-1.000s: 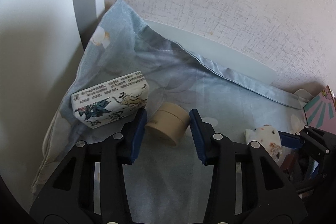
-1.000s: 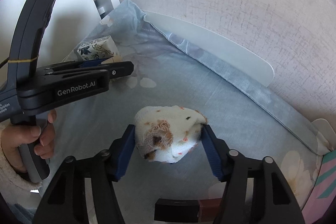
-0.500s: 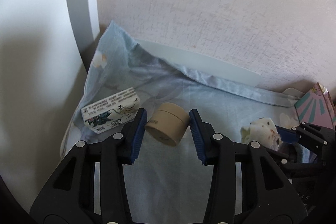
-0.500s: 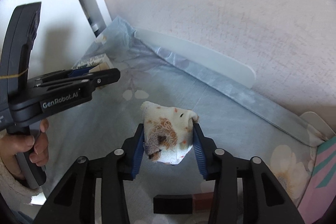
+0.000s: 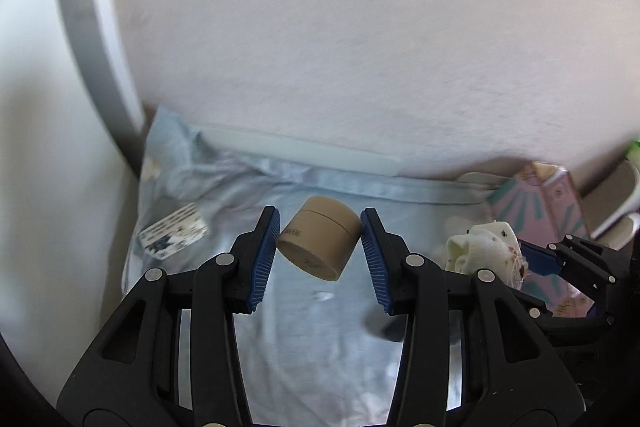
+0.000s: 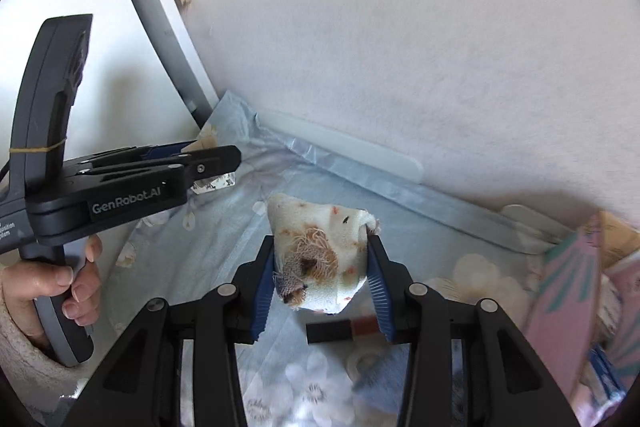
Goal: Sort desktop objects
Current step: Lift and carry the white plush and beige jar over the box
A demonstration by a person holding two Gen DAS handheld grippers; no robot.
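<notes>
Both pickups look done: the left hand-held gripper [image 5: 320,255] clamps the tan jar [image 5: 320,245] and the right hand-held gripper [image 6: 322,281] pinches the stained rag [image 6: 322,255], its jaws having just closed on it, both clear above the cloth-covered counter [image 5: 312,339], so next each needs carrying to its sorting spot.

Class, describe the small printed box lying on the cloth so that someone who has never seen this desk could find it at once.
Start at the pale blue flowered cloth covering the desk, and follow it to its far left corner, by the grey curved pole. The printed box lies flat there, alone. It is white and rectangular with dark ink drawings and lines of small print, unlike the plain tan jar.
</notes>
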